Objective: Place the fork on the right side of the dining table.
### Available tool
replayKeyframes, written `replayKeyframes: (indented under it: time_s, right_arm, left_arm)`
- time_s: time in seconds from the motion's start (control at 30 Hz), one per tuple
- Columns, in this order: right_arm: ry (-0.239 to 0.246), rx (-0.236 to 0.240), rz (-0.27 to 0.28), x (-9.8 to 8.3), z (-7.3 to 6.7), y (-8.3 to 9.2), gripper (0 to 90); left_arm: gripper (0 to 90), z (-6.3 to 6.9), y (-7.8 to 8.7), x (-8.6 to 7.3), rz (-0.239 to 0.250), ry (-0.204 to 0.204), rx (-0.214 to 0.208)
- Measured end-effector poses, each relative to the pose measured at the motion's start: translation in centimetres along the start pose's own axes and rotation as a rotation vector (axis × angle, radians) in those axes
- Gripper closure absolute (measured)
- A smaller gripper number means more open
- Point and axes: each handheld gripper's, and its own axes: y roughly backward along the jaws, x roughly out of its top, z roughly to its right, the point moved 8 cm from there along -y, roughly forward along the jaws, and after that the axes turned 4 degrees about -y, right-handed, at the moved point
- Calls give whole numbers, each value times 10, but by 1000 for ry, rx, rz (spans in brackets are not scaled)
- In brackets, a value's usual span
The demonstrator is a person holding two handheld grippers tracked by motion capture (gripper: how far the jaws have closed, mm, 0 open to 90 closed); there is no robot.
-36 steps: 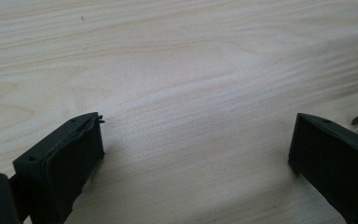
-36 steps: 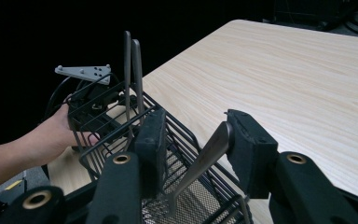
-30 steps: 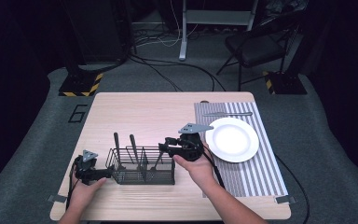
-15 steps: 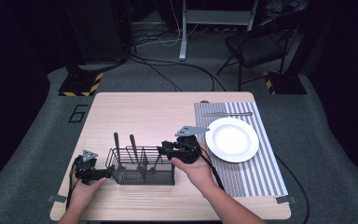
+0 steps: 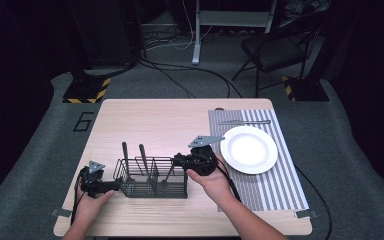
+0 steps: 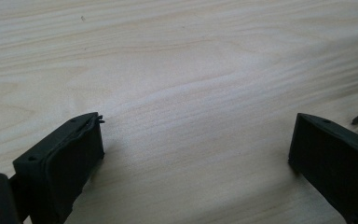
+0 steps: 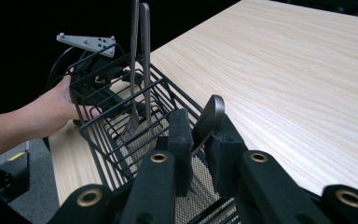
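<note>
1. Over the last second the jaws of the right gripper [image 5: 180,161] have been closing, and the fingers [image 7: 179,140] are now drawn in on the handle of a spoon [image 7: 208,122] standing in the wire caddy [image 5: 152,177]; in the right gripper view the rounded handle end is seen pinched between the two pads.
2. From this it is judged that the grasp has just been made, so the spoon is ready to be lifted out of the caddy, probably toward the white plate [image 5: 249,149] on the striped placemat [image 5: 275,185] to the right of the caddy.
3. The spoon is placed at the right end of the caddy, its long axis leaning from vertical: the handle end points up and toward the right gripper, while the bowl end is hidden down inside the mesh.
4. Two further utensils [image 5: 132,155] are stood more upright toward the left end of the caddy, handles up.
5. The left gripper [image 5: 111,186] is held at the left end of the caddy; its fingers [image 6: 70,154] are spread wide over the bare tabletop [image 6: 191,70], with nothing between them.
6. A straight upward pull is judged advisable, so that the bowl is not caught on the wires.
</note>
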Motion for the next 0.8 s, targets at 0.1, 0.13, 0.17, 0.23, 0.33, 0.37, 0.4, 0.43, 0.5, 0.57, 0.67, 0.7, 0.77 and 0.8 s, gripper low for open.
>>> replayKeyframes:
  time_s: [0.1, 0.13, 0.17, 0.23, 0.33, 0.37, 0.4, 0.43, 0.5, 0.57, 0.67, 0.7, 0.77, 0.8]
  right_arm:
    - [-6, 13, -8, -1, 0, 1, 819]
    - [-14, 22, -12, -1, -1, 2, 825]
    - [-19, 36, -12, -1, -2, 2, 836]
    - [-36, 62, -12, 0, -4, 3, 853]
    - [-49, 87, -6, 0, -6, 3, 864]
    - [-58, 103, -3, 0, -8, 3, 865]
    - [-58, 103, -3, 0, -8, 3, 865]
    - [-60, 103, -4, 0, -8, 3, 865]
    - [-62, 102, -6, 0, -8, 3, 866]
    - [-57, 102, -5, 0, -8, 3, 867]
    - [-41, 99, -6, 0, -9, 3, 867]
    - [-39, 99, -7, 1, -9, 3, 867]
    - [-40, 97, -1, 2, -10, 4, 868]
    - [-40, 97, -1, 2, -10, 4, 868]
  left_arm:
    - [25, 0, 0, 0, 0, 0, 0]
    - [25, 0, 0, 0, 0, 0, 0]
    - [25, 0, 0, 0, 0, 0, 0]
    - [25, 0, 0, 0, 0, 0, 0]
    - [25, 0, 0, 0, 0, 0, 0]
    - [25, 0, 0, 0, 0, 0, 0]
    - [25, 0, 0, 0, 0, 0, 0]
    - [25, 0, 0, 0, 0, 0, 0]
    - [25, 0, 0, 0, 0, 0, 0]
    - [25, 0, 0, 0, 0, 0, 0]
    - [25, 0, 0, 0, 0, 0, 0]
    - [25, 0, 0, 0, 0, 0, 0]
    - [25, 0, 0, 0, 0, 0, 0]
    - [25, 0, 0, 0, 0, 0, 0]
